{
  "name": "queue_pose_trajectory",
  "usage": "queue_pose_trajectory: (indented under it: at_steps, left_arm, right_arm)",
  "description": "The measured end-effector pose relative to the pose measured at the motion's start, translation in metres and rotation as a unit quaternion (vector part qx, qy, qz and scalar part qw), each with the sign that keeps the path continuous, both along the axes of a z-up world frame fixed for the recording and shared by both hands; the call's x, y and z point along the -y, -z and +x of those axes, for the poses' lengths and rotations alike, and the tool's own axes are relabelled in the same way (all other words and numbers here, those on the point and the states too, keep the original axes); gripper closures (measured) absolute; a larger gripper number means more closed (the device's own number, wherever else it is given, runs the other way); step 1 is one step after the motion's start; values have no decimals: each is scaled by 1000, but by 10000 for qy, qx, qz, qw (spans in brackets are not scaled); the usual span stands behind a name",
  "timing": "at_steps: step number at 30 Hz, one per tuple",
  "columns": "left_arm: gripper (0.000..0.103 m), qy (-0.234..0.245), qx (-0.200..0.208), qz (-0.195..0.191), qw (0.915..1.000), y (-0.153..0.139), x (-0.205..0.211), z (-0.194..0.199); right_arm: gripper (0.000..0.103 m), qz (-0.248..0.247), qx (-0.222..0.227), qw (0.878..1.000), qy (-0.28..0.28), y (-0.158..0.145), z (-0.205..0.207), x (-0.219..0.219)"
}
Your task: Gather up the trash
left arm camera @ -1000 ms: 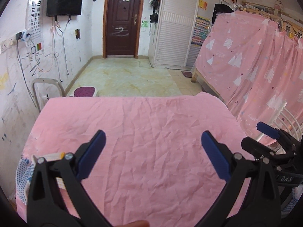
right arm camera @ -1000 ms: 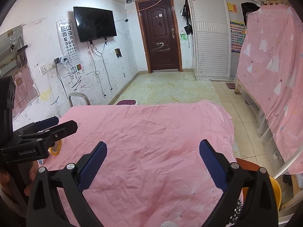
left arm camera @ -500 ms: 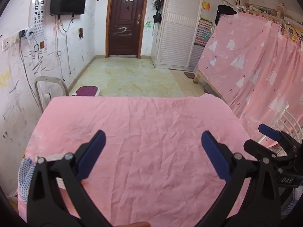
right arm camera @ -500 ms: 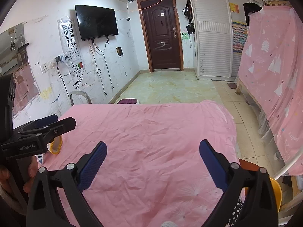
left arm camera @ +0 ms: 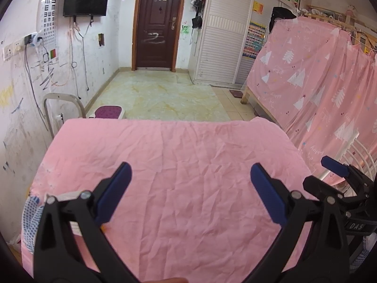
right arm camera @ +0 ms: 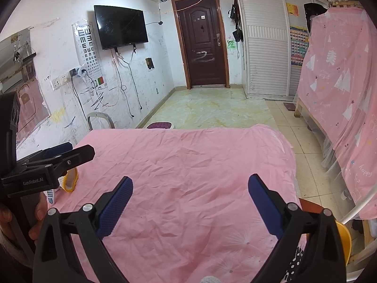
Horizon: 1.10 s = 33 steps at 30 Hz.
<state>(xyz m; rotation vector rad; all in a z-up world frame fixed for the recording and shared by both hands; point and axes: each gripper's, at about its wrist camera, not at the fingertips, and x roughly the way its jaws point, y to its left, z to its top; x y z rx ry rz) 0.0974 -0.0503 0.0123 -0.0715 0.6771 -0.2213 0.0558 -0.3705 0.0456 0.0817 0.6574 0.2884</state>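
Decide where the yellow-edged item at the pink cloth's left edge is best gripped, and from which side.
On the yellow-edged item, probably the exposed rim nearest the middle of the pink cloth; its other end is hidden behind the left gripper. That gripper, open, is closest: come from above and pinch across the thin rim.

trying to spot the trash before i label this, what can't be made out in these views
- Yellow-rimmed object at the pink sheet's left edge: right wrist view, partly hidden behind the left hand-held gripper; its identity is unclear.
- Blue-dotted white item: left wrist view, half covered by the left hand-held gripper's finger.
- Orange object: right wrist view, mostly behind the right hand-held gripper's finger.
- Sheet's near edge: cut off by the frame in both views.
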Motion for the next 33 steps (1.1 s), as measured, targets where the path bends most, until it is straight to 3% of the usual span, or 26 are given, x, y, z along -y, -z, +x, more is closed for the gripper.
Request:
queue_pose_trajectory:
  at_steps: [33]
  left_arm:
    - [6, 34, 43, 12, 10000, 5, 4, 4]
  right_arm:
    - [13, 23, -65, 10000, -8, 7, 3, -8]
